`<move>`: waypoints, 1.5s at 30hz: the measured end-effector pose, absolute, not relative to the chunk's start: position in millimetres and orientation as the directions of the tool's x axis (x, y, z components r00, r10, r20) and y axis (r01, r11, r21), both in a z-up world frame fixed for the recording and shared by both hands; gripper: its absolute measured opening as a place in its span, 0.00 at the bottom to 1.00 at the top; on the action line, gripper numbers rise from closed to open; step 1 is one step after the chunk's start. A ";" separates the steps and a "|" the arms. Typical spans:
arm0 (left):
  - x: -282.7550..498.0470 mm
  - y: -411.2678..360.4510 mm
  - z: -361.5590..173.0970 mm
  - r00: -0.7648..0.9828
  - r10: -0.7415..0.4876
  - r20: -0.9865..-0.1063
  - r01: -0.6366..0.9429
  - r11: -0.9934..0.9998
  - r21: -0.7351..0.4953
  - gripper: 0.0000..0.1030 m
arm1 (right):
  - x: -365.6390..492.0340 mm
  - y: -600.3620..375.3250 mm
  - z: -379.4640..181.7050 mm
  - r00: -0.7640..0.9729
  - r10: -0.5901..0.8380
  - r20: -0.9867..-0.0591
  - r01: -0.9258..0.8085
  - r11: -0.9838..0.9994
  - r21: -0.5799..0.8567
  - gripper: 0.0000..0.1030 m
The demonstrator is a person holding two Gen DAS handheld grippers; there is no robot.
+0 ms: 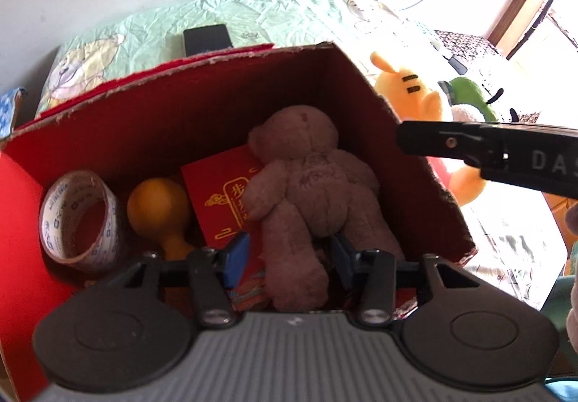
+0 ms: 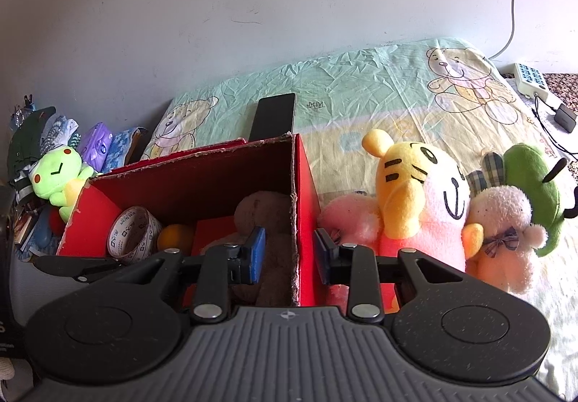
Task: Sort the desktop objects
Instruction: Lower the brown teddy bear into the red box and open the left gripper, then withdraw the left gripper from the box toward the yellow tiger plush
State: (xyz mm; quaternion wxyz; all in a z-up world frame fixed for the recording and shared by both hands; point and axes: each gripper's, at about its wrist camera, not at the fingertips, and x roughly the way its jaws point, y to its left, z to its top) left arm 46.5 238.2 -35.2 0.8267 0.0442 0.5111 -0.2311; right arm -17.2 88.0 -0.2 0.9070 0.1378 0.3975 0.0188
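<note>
A red cardboard box stands open on the bed. Inside lie a brown teddy bear, a tape roll, an orange gourd-shaped toy and a red booklet. My left gripper hangs open in the box, its blue pads either side of the bear's leg without squeezing it. My right gripper is open too and straddles the box's right wall. The bear shows just left of that wall. In the left wrist view the right gripper's black finger reaches in over the box's right edge.
Right of the box lie a yellow tiger plush, a pink plush, a white lamb plush and a green plush. A green frog plush sits at the left. A black phone lies behind the box, a white remote far right.
</note>
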 end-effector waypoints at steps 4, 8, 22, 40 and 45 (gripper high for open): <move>49.5 241.2 -39.3 0.351 -0.296 -0.888 0.373 0.914 -0.157 0.39 | -20.9 88.8 0.1 0.682 0.166 -0.713 0.067 0.956 0.287 0.32; 49.7 235.5 -45.9 0.317 -0.318 -0.894 0.364 0.911 -0.195 0.39 | -25.8 89.1 2.1 0.687 0.165 -0.708 0.065 0.956 0.287 0.32; 27.1 222.2 -31.1 0.417 -0.154 -0.896 0.286 0.958 -0.031 0.40 | -39.1 90.6 2.1 0.678 0.183 -0.712 0.040 0.958 0.284 0.32; 8.3 245.3 -6.3 0.490 -0.089 -0.867 0.190 0.982 0.006 0.49 | -44.2 101.0 3.9 0.679 0.255 -0.688 -0.028 0.946 0.324 0.32; 8.7 255.0 -7.3 0.509 -0.024 -0.860 0.134 0.990 0.052 0.50 | -41.5 111.1 2.9 0.661 0.292 -0.691 -0.066 0.940 0.333 0.32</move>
